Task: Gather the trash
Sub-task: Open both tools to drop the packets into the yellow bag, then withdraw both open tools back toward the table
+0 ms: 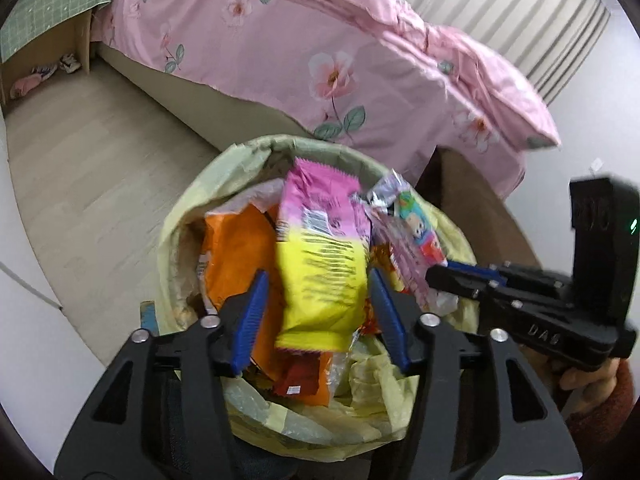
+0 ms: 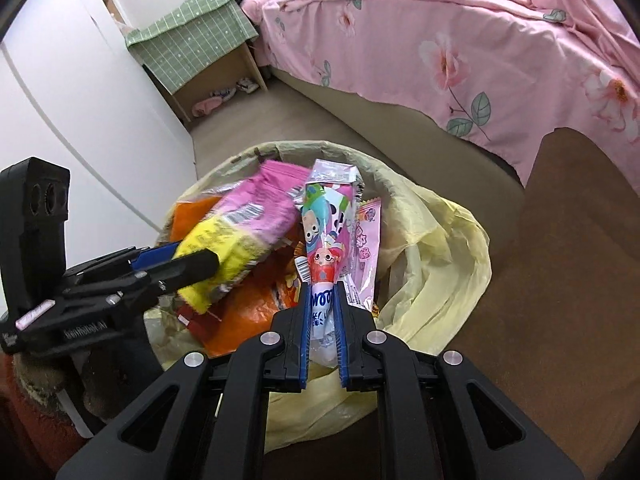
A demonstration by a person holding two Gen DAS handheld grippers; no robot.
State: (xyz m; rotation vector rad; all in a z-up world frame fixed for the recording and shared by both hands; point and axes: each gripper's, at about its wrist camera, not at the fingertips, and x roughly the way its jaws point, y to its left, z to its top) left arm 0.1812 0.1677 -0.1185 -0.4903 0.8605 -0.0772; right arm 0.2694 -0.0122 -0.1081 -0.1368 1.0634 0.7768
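Both grippers over bin (image 2: 460, 240): left (image 1: 318, 312) fingers apart, right (image 2: 323, 320) pinching cartoon wrapper (image 2: 326, 220).

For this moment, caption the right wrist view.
Right claw grips a cartoon-print wrapper over the lined trash bin.

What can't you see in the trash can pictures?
- Bin bottom: both views, buried under wrappers in the trash bag.
- Pink-and-yellow packet: print blurred, left wrist view.
- Cartoon wrapper: lower end hidden between the right gripper fingers.
- Left gripper: contact with the packet is unclear.
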